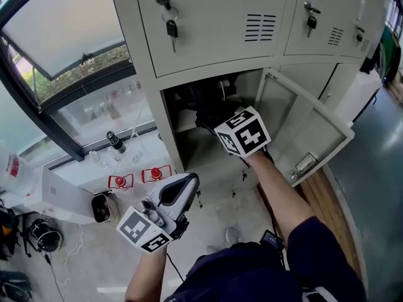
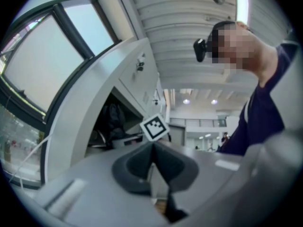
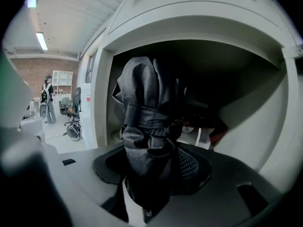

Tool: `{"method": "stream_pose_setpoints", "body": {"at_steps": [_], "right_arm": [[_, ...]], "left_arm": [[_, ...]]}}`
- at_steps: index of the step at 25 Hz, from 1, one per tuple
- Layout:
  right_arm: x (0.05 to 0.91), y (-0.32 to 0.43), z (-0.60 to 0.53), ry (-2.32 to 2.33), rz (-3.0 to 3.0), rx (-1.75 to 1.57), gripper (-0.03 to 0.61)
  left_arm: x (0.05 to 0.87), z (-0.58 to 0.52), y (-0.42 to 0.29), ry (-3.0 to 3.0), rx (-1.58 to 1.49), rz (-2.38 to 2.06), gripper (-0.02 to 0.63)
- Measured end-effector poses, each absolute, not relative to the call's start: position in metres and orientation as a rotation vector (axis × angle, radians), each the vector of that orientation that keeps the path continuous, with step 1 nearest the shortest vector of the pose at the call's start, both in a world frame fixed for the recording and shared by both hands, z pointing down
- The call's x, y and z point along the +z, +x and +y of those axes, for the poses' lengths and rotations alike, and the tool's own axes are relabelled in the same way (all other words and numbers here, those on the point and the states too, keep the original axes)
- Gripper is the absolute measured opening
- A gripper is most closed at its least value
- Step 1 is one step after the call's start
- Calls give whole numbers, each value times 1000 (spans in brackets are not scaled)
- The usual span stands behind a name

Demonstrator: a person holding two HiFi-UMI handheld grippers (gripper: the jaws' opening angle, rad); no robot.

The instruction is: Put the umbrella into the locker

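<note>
1. A person stands facing a cream-coloured sheet-metal locker point(image 1: 208, 43). One lower compartment point(image 3: 265, 126) is open, and its flat metal door point(image 1: 302, 131) is swung out to the right of the right gripper.
2. The right gripper point(image 3: 151, 171) reaches into the mouth of that compartment. Its jaws are clamped on a black folded fabric umbrella point(image 3: 144, 122), with the dark pads pressed against both sides of the bundle.
3. The umbrella rises from between the jaws and points ahead of the gripper into the dark opening. Its lower end is wedged in the grip. From the head view its far end seems to be past the door frame, but how deep it goes cannot be told.
4. Beyond the gripper, the back of the compartment holds dark, shadowed belongings. A small white and red object point(image 3: 204, 137) lies low and to the right of the umbrella.
5. The left gripper point(image 2: 152, 151) is held below and to the left of the right one, well apart from the locker. Its jaws are pressed together and nothing is between them.
6. Above the right gripper, a dark key point(image 1: 171, 27) hangs from the lock of a closed upper door.
7. The step in hand appears to be carrying the umbrella into the compartment; it has not yet been set down.
8. The next move likely calls for pushing the right gripper further in and lowering the umbrella onto a free spot beside the things already inside. The jaws then need to spread and draw straight back without snagging the fabric.
</note>
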State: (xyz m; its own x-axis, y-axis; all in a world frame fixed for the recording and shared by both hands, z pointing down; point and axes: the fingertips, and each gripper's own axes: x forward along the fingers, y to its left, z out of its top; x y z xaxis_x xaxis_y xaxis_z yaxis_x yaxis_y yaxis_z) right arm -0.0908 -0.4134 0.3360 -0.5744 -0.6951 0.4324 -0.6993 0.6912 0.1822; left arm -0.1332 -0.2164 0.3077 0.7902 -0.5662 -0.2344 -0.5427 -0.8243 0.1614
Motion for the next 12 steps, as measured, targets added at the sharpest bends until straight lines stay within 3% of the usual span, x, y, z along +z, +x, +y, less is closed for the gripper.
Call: {"method": "stream_pose_setpoints", "body": {"at_steps": [12], "right_arm": [[294,-112,-489,1160,-2396,-206,233]], "left_arm": [[282,-251,-120,2930,-445,-890,3]]}}
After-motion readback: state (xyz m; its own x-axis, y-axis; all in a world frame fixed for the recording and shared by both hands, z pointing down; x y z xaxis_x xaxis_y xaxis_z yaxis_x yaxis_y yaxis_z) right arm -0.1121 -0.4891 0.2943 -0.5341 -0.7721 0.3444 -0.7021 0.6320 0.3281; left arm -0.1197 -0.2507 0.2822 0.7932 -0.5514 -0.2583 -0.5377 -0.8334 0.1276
